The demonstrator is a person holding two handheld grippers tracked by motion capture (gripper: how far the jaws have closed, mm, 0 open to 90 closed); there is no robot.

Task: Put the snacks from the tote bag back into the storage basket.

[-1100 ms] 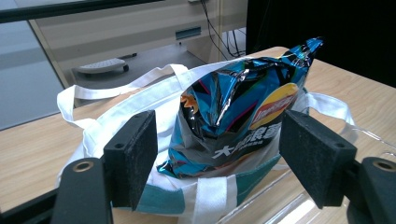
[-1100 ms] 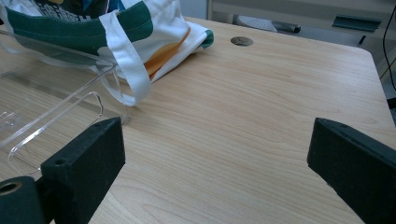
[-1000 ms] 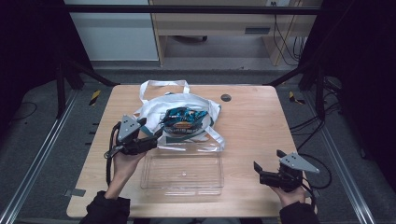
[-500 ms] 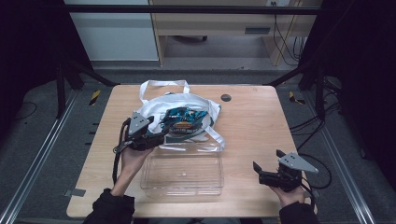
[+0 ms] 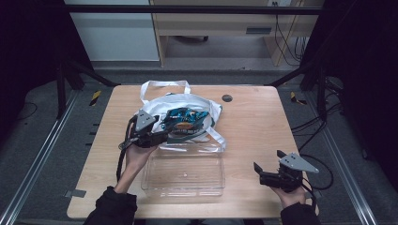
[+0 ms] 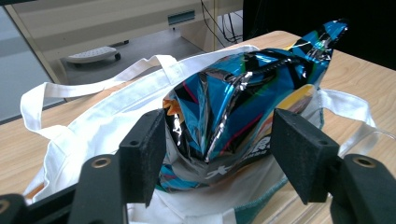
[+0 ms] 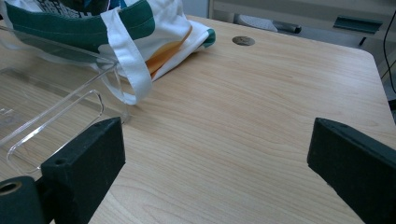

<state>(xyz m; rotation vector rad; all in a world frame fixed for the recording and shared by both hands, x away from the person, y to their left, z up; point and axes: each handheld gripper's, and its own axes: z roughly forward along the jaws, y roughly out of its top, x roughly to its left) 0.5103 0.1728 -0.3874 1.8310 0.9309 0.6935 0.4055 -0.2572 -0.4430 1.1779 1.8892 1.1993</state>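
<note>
Fingers (image 6: 142, 154) of left gripper (image 6: 217, 156) astride snack bag (image 6: 233, 107), pads apart.

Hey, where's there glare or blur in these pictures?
Left gripper view: bright glare streaks on the crinkled blue foil snack bag, background soft. High view: dark surroundings, the clear plastic tray faintly reflective. Right gripper view: evenly lit light wooden table, near jaws slightly soft.

Crinkled blue snack bag (image 6: 243, 93) (shiny foil) inside tote (image 6: 107, 126).
</note>
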